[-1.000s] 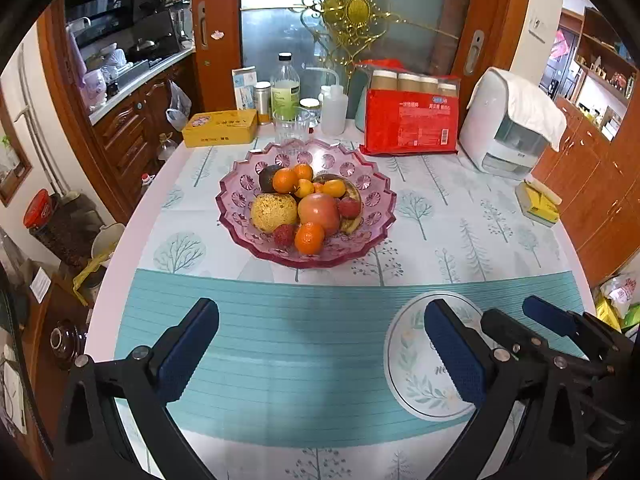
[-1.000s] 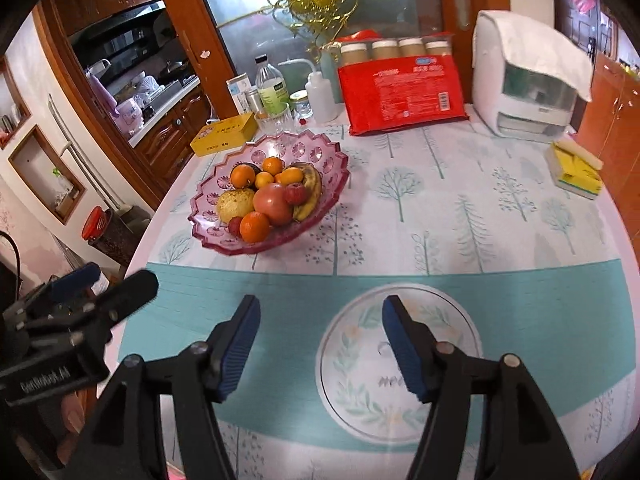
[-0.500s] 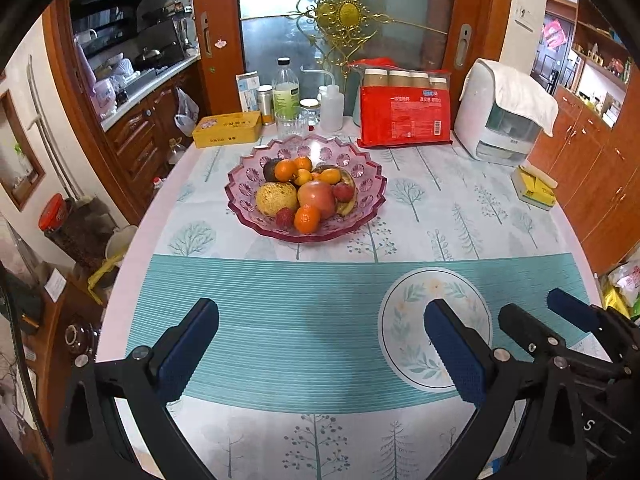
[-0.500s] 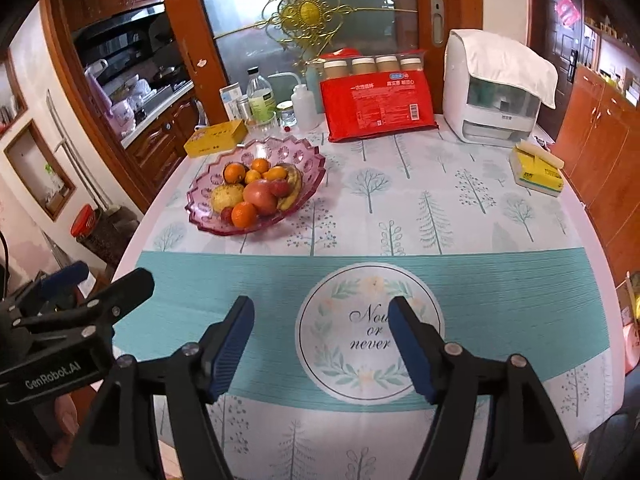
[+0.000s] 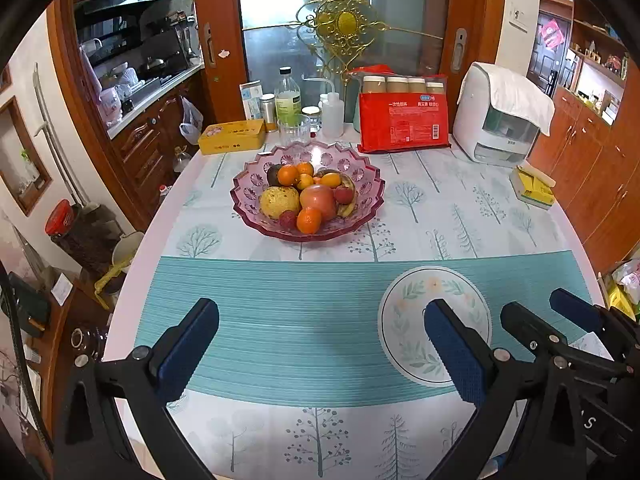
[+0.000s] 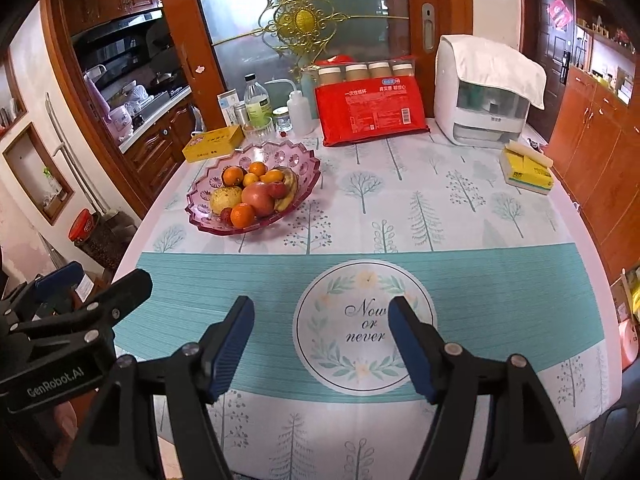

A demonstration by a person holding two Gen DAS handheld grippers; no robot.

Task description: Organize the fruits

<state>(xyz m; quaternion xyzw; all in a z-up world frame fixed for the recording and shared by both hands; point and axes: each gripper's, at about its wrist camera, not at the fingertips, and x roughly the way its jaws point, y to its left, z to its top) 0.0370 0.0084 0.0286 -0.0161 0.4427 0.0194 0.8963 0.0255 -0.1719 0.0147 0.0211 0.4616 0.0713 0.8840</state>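
Fruits [image 5: 308,200], orange, red and yellow, fill a pink bowl [image 5: 372,192]; both hand-held grippers [image 5: 320,344] [image 6: 320,344] gape empty.

Table [image 5: 460,208] (tree-print cloth) carries fruit bowl [image 5: 372,200], red pack [image 5: 402,128], bottles [image 5: 288,100].

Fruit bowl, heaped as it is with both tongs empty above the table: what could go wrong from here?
1. The fruit sits piled in the pink glass bowl; pulling the large apple could roll the front tangerine out onto the tablecloth.
2. A drinking glass and bottles stand right behind the bowl; a reach past it might knock them.
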